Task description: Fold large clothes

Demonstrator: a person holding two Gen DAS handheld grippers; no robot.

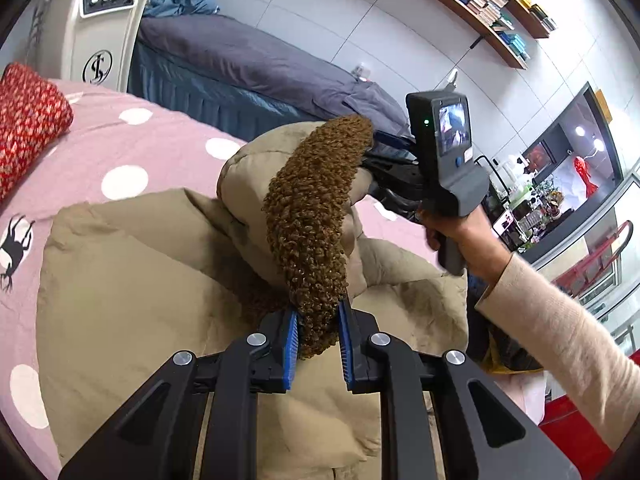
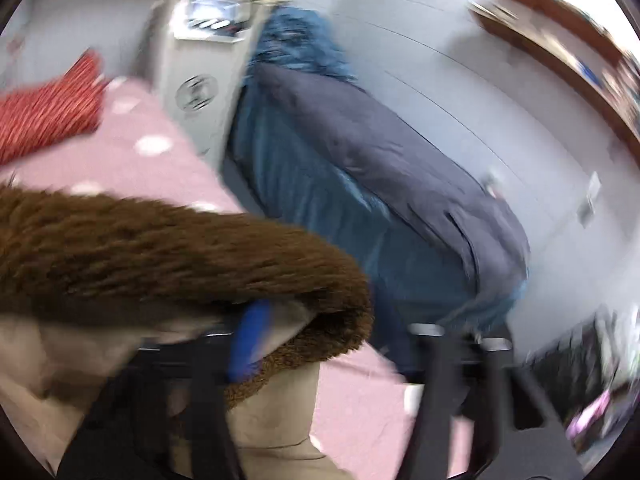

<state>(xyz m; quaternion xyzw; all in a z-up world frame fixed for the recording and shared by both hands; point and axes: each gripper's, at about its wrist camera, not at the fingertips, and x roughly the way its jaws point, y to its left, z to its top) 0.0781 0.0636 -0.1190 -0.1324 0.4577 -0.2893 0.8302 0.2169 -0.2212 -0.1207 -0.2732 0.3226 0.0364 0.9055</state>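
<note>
Left gripper clamps the fleece collar at 6 o'clock; right gripper grips its 1 o'clock end. Coat bulky, soft.

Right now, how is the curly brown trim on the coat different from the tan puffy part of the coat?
The curly brown trim is dark and nubbly; the tan puffy part is pale and smooth. The trim is a narrow strip lifted up, with the left gripper shut on its near end; the tan part spreads wide over the pink spotted bedcover. Both belong to one coat.
</note>
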